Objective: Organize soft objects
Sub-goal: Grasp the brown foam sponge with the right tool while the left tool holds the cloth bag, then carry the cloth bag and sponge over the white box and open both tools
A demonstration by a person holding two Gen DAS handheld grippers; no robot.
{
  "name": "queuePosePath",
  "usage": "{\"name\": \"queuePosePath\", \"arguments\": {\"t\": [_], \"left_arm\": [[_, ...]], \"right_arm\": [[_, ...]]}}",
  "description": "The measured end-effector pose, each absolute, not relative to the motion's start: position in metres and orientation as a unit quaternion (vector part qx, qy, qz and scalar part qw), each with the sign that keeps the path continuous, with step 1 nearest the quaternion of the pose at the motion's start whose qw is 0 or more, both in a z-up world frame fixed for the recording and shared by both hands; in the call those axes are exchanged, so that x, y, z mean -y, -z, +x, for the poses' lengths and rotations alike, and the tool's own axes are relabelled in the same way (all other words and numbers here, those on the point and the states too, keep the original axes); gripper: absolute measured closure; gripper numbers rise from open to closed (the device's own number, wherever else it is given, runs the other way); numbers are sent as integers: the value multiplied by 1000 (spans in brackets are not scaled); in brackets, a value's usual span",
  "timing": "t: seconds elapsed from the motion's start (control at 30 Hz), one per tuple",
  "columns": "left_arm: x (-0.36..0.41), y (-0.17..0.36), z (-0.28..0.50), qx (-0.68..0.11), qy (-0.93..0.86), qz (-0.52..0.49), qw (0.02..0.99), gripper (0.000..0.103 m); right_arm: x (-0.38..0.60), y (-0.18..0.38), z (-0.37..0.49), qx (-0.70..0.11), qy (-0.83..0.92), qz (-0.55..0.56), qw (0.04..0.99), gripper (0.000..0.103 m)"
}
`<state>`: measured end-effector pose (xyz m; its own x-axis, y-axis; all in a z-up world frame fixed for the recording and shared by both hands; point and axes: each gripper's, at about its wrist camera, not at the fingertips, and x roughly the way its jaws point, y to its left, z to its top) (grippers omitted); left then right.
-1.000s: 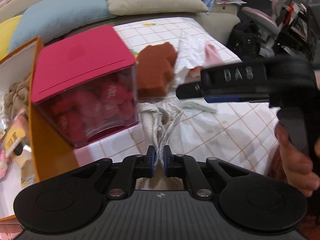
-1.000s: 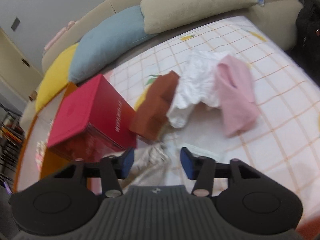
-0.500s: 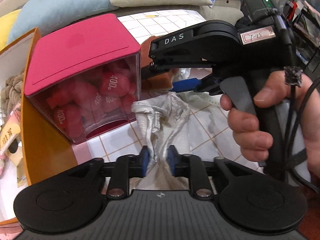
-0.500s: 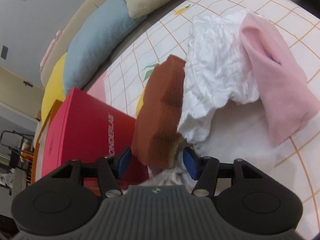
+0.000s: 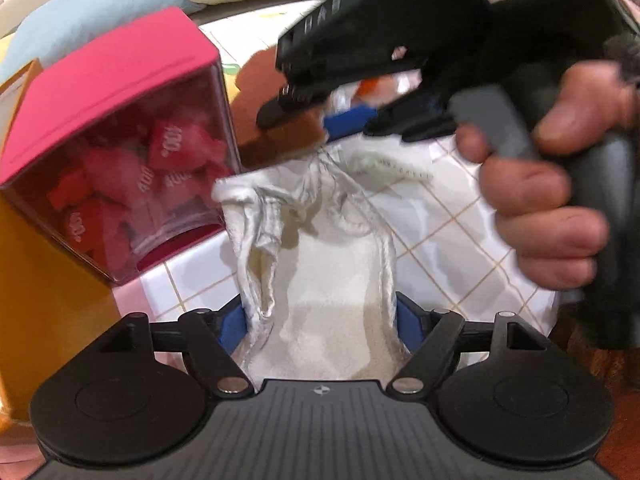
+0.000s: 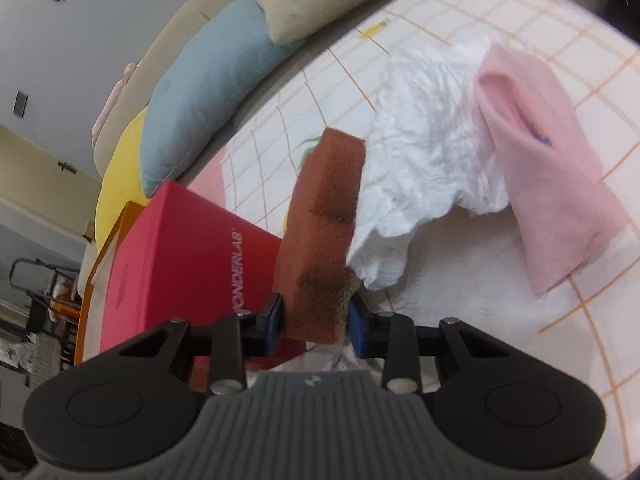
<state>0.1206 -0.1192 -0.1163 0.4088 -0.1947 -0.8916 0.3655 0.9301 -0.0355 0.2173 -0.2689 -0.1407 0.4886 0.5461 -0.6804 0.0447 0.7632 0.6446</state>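
A cream satin cloth (image 5: 320, 248) lies crumpled on the checked bedspread (image 5: 448, 248). Its near end sits between the fingers of my left gripper (image 5: 320, 322), whose jaws are opening and stand wide, the pads apart from the cloth. A brown sponge (image 6: 324, 216) stands on edge beside a red-lidded box (image 6: 180, 260). My right gripper (image 6: 316, 322) is closing, and its blue pads touch both sides of the sponge's near end. In the left wrist view the right gripper (image 5: 320, 120) reaches over the cloth to the sponge (image 5: 256, 92), with a hand (image 5: 552, 208) on its handle.
The red-lidded clear box (image 5: 108, 80) holds red packets and leans against an orange box (image 5: 44, 280) at the left. A crumpled white cloth (image 6: 428, 152) and a pink cloth (image 6: 552, 168) lie right of the sponge. Blue (image 6: 208, 92), beige and yellow cushions line the far edge.
My left jaws went from shut on the cream cloth to wide apart. The right gripper moved in toward the brown sponge, and its jaws narrowed onto it.
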Motion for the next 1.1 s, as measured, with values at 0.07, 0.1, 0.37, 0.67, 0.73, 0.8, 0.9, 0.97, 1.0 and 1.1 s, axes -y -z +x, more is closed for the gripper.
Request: {"name": "queuePosePath", "arguments": {"t": [0.07, 0.1, 0.37, 0.67, 0.73, 0.8, 0.9, 0.97, 1.0, 1.1], "left_arm": [[121, 120, 119, -519, 168, 87, 833, 14], [122, 122, 118, -518, 168, 89, 834, 17], [121, 112, 107, -500, 177, 94, 843, 67], [98, 78, 99, -466, 173, 64, 865, 91], [91, 70, 94, -460, 171, 54, 870, 91], [84, 63, 89, -453, 170, 45, 874, 91], [75, 50, 79, -443, 171, 22, 880, 91], [73, 45, 75, -436, 173, 10, 883, 91], [71, 40, 71, -431, 174, 7, 885, 91], [64, 28, 61, -416, 175, -5, 892, 91]], "right_arm": [[266, 128, 209, -472, -157, 285, 819, 70], [266, 122, 205, -466, -160, 279, 824, 70], [273, 92, 174, -459, -183, 299, 817, 70], [295, 56, 122, -421, -162, 277, 848, 70], [300, 50, 112, -422, -144, 256, 858, 70], [302, 46, 99, -429, -123, 228, 865, 70], [305, 48, 82, -449, -107, 207, 863, 70], [304, 50, 70, -466, -100, 198, 856, 70], [302, 52, 66, -473, -98, 195, 854, 70], [296, 53, 50, -486, -102, 190, 847, 70]]}}
